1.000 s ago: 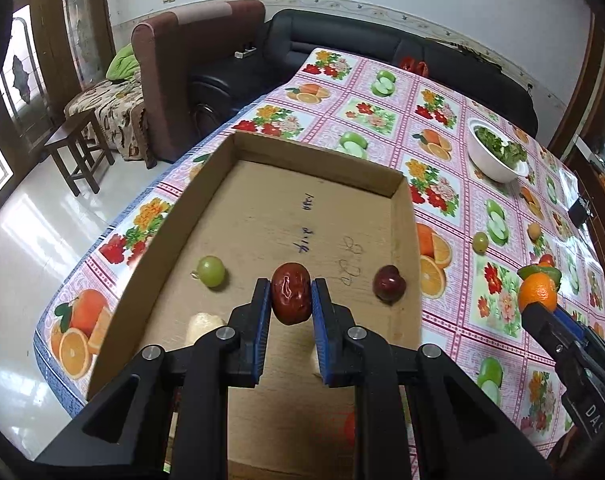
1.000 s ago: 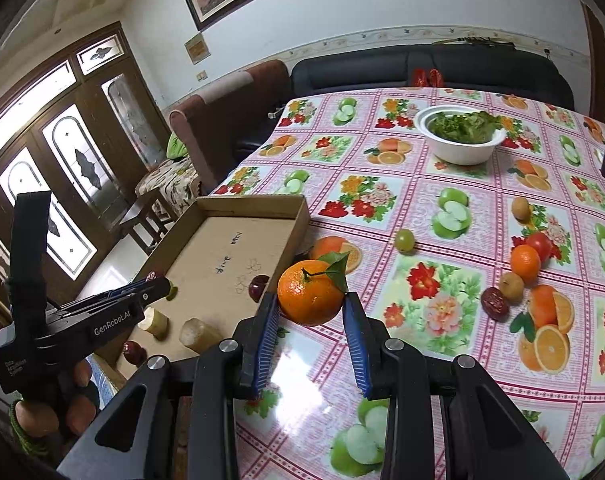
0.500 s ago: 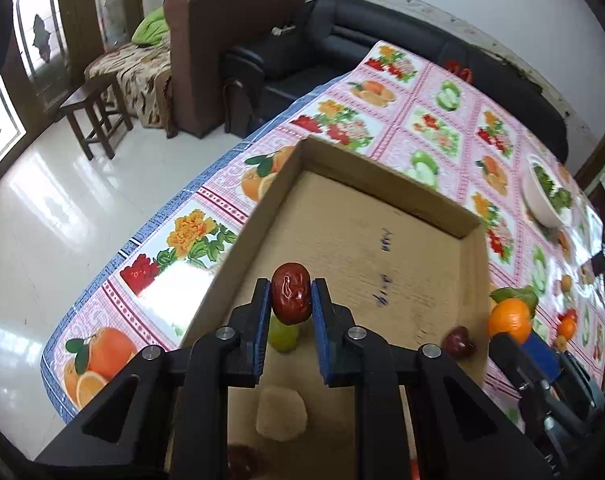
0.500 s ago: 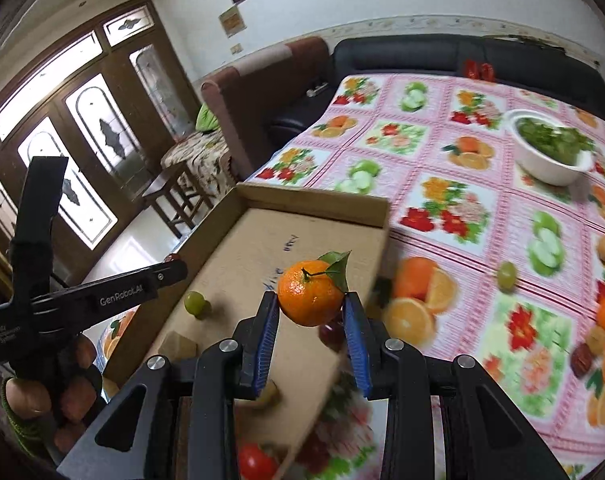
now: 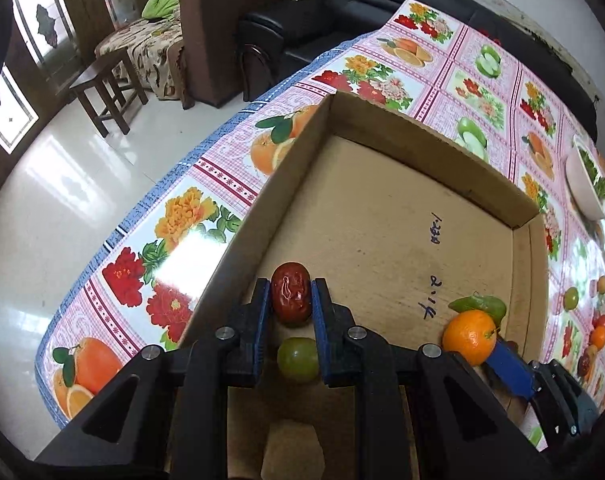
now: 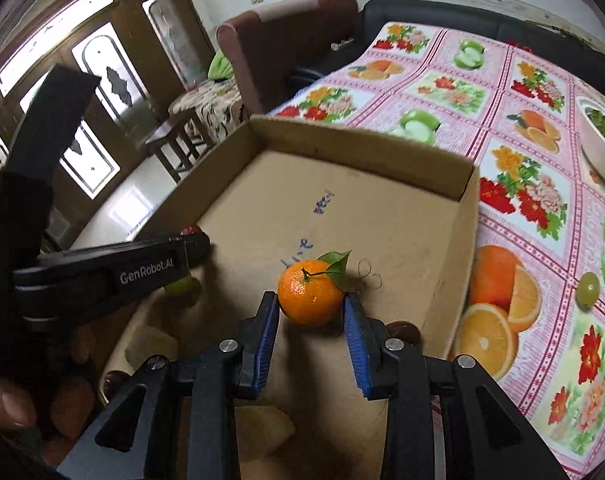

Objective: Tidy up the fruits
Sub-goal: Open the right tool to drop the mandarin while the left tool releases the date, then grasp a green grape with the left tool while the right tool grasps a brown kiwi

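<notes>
A shallow cardboard box (image 5: pixel 402 216) sits on a table covered with a fruit-print tablecloth (image 6: pixel 514 128). The left gripper (image 5: pixel 291 300) is closed tight on a wrinkled red date (image 5: pixel 290 298) above the box's left wall, with a green grape (image 5: pixel 297 359) on the floor below. The right gripper (image 6: pixel 310 308) clamps a leafy orange tangerine (image 6: pixel 310 296) over the box floor.

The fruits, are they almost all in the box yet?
Not yet. A green grape already lies in the cardboard box. The left gripper holds a red date, the right gripper a tangerine. Another grape waits on the tablecloth.
</notes>
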Motion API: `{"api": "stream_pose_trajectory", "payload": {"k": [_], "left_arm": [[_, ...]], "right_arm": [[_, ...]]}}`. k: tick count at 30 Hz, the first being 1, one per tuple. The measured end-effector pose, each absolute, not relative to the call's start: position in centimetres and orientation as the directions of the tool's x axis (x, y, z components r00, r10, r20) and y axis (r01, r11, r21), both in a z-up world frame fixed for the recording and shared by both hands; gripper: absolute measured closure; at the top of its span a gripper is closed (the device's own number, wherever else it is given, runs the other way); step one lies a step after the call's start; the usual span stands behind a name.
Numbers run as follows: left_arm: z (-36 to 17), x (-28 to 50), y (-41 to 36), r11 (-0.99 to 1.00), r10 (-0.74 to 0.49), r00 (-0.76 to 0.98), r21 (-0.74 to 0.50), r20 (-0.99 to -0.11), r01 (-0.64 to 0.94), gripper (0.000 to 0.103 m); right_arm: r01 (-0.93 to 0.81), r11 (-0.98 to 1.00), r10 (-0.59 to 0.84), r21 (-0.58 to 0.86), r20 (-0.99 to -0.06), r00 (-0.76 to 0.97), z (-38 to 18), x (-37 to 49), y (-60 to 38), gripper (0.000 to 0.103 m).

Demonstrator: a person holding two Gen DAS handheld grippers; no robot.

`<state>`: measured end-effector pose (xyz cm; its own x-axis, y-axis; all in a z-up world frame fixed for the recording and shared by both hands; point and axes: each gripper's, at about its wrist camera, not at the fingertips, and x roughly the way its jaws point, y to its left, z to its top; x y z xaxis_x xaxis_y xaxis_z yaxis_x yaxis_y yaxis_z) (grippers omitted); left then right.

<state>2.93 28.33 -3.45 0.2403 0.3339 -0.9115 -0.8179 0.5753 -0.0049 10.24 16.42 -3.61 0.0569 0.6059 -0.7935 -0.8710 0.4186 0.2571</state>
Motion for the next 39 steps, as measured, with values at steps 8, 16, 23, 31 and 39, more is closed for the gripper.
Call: {"api": "stream_pose_trajectory", "payload": {"k": [8,16,23,31,39], "left_arm": [[-2.4,2.0,28.0,0.571,0.311,0.275,-0.052,-0.910,-0.820,0.067],[1.3,-0.3,24.6,0.548,0.450,0.315,-0.020,-0.835,-0.836,0.057],[3.2,0.0,20.1,0.625,0.449,0.390,-0.029,-0.804,-0.780,0.055],[5.2,0.8,12.8,0.758,0.387,0.551,-0.085,-0.740,-0.646,0.041],[4.1,2.7,8.2,0.807,0.253,0.633,-0.202,-0.731,-0.556,0.041]], "right_arm": [[-0.885,0.408,0.613,0.223,-0.786,0.084,-2.6,9.8,15.9,0.063],[-0.890,0.395,0.649,0.227,-0.754,0.095,-0.2,9.1,12.1,0.057],[-0.866,0.439,0.678,0.238,-0.720,0.146,2.1,9.4,6.2,0.046],[-0.764,0.589,0.673,0.264,-0.683,0.283,3.6,12.0,-2.8,0.037],[-0.628,0.723,0.623,0.288,-0.665,0.412,3.1,14.6,-11.3,0.037]]}}
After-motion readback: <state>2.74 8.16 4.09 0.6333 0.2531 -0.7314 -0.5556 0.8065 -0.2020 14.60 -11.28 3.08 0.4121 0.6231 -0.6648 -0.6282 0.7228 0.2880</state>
